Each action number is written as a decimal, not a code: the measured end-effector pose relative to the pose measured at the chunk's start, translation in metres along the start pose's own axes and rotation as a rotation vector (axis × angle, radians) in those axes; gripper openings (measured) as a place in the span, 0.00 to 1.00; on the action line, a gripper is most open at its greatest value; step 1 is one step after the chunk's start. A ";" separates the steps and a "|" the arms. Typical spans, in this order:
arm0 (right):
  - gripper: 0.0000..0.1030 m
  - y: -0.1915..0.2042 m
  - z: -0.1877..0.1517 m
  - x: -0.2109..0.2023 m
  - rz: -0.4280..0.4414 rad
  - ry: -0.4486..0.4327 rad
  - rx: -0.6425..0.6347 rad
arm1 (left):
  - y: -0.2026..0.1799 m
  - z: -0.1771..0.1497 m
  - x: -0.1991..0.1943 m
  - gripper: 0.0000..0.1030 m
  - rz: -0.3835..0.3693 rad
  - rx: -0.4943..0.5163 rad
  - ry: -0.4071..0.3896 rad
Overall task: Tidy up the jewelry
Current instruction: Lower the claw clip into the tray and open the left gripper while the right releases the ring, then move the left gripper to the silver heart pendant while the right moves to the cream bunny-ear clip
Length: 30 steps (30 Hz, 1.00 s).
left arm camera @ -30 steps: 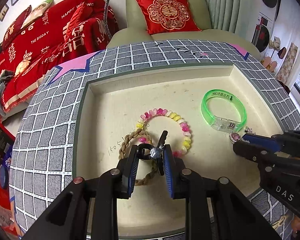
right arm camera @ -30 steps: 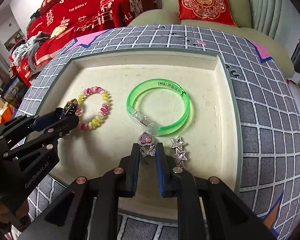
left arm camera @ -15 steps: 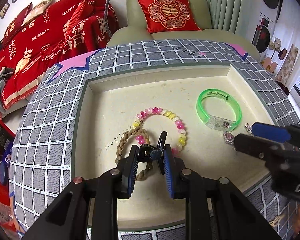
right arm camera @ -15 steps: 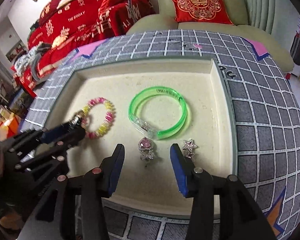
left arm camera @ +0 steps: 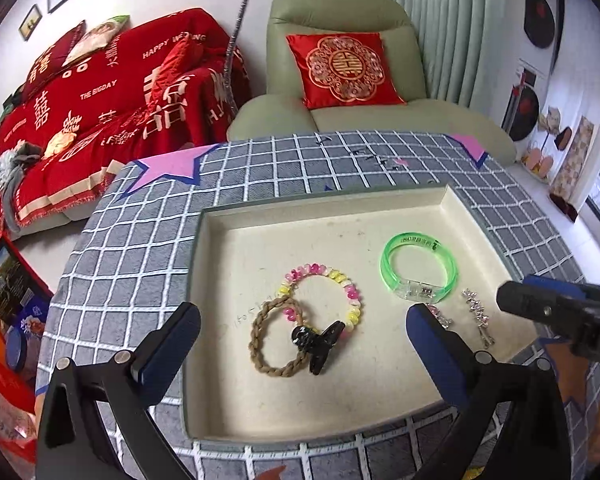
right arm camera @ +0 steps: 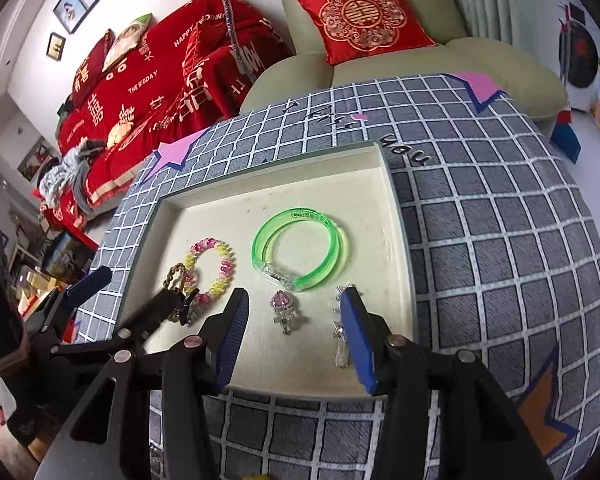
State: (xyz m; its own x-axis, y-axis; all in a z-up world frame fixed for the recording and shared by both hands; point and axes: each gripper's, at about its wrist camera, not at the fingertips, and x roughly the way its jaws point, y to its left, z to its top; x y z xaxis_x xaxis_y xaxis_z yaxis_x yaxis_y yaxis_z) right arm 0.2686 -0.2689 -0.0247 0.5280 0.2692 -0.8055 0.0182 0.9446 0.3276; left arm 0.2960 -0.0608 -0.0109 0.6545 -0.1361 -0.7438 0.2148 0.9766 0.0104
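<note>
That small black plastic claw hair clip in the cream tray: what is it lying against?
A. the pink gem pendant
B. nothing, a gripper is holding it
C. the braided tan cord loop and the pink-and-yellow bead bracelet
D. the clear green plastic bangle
C: the black plastic claw hair clip lies over the braided tan cord loop, beside the pink-and-yellow bead bracelet; both grippers are open.

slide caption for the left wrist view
Open left gripper above a tray holding a black claw clip and bracelets.
</note>
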 end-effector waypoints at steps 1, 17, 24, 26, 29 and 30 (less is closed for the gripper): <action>0.63 0.000 -0.002 -0.003 0.002 -0.003 0.000 | 0.001 0.000 -0.004 1.00 0.010 -0.005 -0.002; 0.70 0.004 -0.063 -0.047 0.016 0.028 -0.045 | 0.020 -0.077 -0.073 1.00 0.076 0.069 -0.010; 0.71 -0.005 -0.096 -0.054 -0.038 0.062 -0.080 | 0.028 -0.118 -0.082 1.00 0.047 0.093 0.037; 0.71 -0.008 -0.107 -0.054 -0.052 0.080 -0.098 | 0.031 -0.128 -0.082 1.00 0.029 0.092 0.053; 0.71 -0.012 -0.123 -0.052 -0.068 0.112 -0.147 | 0.034 -0.142 -0.082 1.00 0.000 0.105 0.065; 0.71 -0.012 -0.129 -0.050 -0.078 0.130 -0.187 | 0.033 -0.146 -0.082 1.00 -0.003 0.112 0.068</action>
State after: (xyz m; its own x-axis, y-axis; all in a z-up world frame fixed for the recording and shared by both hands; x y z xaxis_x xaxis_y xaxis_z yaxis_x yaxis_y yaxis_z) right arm 0.1325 -0.2697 -0.0519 0.4170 0.2043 -0.8856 -0.1093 0.9786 0.1742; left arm 0.1439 0.0066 -0.0472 0.6037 -0.1231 -0.7877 0.2988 0.9509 0.0804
